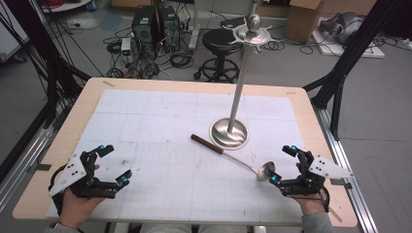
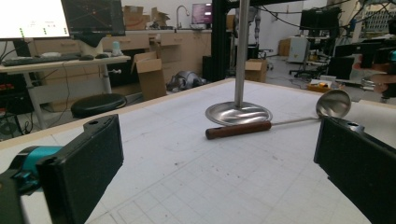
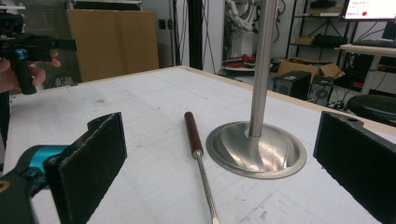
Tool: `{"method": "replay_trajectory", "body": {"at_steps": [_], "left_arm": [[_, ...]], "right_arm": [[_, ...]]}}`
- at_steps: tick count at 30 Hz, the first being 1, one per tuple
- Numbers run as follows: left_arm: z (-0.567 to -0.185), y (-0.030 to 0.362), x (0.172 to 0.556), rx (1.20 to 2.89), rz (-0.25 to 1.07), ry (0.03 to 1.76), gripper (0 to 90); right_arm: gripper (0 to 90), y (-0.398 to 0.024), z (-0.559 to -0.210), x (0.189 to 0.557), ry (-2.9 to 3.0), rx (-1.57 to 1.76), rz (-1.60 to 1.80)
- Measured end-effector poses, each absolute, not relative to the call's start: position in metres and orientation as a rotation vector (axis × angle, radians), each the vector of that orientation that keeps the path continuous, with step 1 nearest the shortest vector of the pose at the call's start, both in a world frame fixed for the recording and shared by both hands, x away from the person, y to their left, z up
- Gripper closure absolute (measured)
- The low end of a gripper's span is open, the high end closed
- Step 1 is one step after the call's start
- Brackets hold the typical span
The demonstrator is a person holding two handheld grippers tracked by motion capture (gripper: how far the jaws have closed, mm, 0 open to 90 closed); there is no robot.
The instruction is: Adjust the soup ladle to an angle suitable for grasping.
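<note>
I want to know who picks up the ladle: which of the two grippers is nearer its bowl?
The right gripper: the ladle bowl lies just beside its lower jaw, while the left gripper is far across the table.

mat (image 1: 160,121) left half: open | centre-right: stand (image 1: 229,132), ladle (image 1: 228,153) block (bowl seemingly by right gripper (image 1: 283,165))

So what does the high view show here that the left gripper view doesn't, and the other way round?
High view alone: the hooked top of the stand, both hands with open grippers, the left gripper and the right gripper, and the whole table. Left gripper view alone: a monitor and a cardboard box behind the table. Both: the ladle lying flat, wooden handle by the stand's round base.
</note>
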State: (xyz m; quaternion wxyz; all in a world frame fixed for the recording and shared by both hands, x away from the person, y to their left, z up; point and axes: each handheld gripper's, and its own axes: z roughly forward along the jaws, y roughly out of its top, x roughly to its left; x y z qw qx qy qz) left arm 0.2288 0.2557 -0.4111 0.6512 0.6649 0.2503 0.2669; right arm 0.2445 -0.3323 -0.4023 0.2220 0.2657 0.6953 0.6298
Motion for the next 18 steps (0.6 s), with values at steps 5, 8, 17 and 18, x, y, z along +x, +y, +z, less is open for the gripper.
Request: {"method": "replay_trajectory", "body": {"at_steps": [5,8,17,18], "left_arm": [[-0.4127,0.2557,0.2303,1.518,0.599,0.586,1.8],[-0.4141,0.2556,0.2311,1.518,0.599,0.603,1.8],[-0.4153,0.2552,0.2320,1.532,0.592,0.614,1.8],[-0.4156,0.2545,0.2319,1.534,0.589,0.619,1.8]], "right_arm": [[1.4,-0.3318,-0.4002,0.2447,1.898,0.760,1.737],[1.4,-0.3319,-0.3984,0.2450,1.854,0.818,1.741],[50.9,-0.3376,-0.3933,0.2419,1.867,0.781,1.760],[55.0,-0.3374,-0.3926,0.2416,1.871,0.783,1.761]]}}
